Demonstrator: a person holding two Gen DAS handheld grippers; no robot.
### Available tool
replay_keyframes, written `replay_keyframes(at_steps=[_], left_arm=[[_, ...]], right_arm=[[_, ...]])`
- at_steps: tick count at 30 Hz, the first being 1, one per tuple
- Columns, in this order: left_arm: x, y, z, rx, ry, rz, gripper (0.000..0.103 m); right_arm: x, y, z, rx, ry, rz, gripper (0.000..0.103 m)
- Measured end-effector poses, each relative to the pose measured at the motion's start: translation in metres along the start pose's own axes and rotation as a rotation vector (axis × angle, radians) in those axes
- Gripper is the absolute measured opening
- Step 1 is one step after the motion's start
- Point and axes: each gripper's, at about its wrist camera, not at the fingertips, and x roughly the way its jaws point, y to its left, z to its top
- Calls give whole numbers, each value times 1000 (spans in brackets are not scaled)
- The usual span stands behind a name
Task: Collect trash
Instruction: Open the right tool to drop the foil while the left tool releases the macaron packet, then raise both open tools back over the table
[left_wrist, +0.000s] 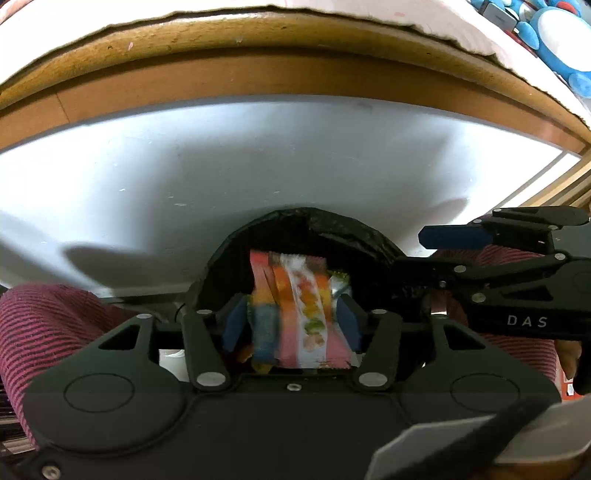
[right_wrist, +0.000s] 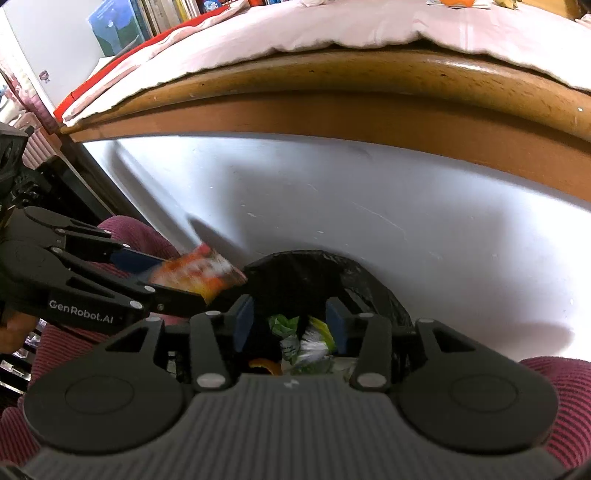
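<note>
Two grippers hang over one black-lined bin (left_wrist: 295, 229), which stands against a white panel (left_wrist: 258, 158) below a wooden table edge (left_wrist: 280, 40).

Left wrist view: a maroon striped leg (left_wrist: 48, 321) bounds the left side. The left gripper (left_wrist: 291, 325) has a blurred, colourful wrapper (left_wrist: 295, 314) between its blue pads (left_wrist: 234, 325); the jaws are parted, and whether the pads press on it I cannot tell. The wrapper sits above the bin mouth. The right gripper (left_wrist: 454, 236) reaches in from the right, jaws apart.

Right wrist view: the left gripper (right_wrist: 173, 273) enters from the left, the wrapper (right_wrist: 201, 271) at its tips, just short of the bin rim (right_wrist: 306, 258). The right gripper (right_wrist: 290, 321) stands open and empty over the bin; green-white packets (right_wrist: 306, 343) lie below it inside. Bare white panel (right_wrist: 369, 192) fills the room beyond the rim; a second leg (right_wrist: 561, 373) closes the right.
</note>
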Motion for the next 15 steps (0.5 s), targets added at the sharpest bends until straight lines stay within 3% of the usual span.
replay_keyframes(at_steps=[5,15], left_arm=[[-2,-2,1,9,-14,7,66],[-20,-3,7,13,-72,12,69]], right_arm=[[-2,-1,1,5,-7,-4,64],[-14,-4,9,9,-57,-23,66]])
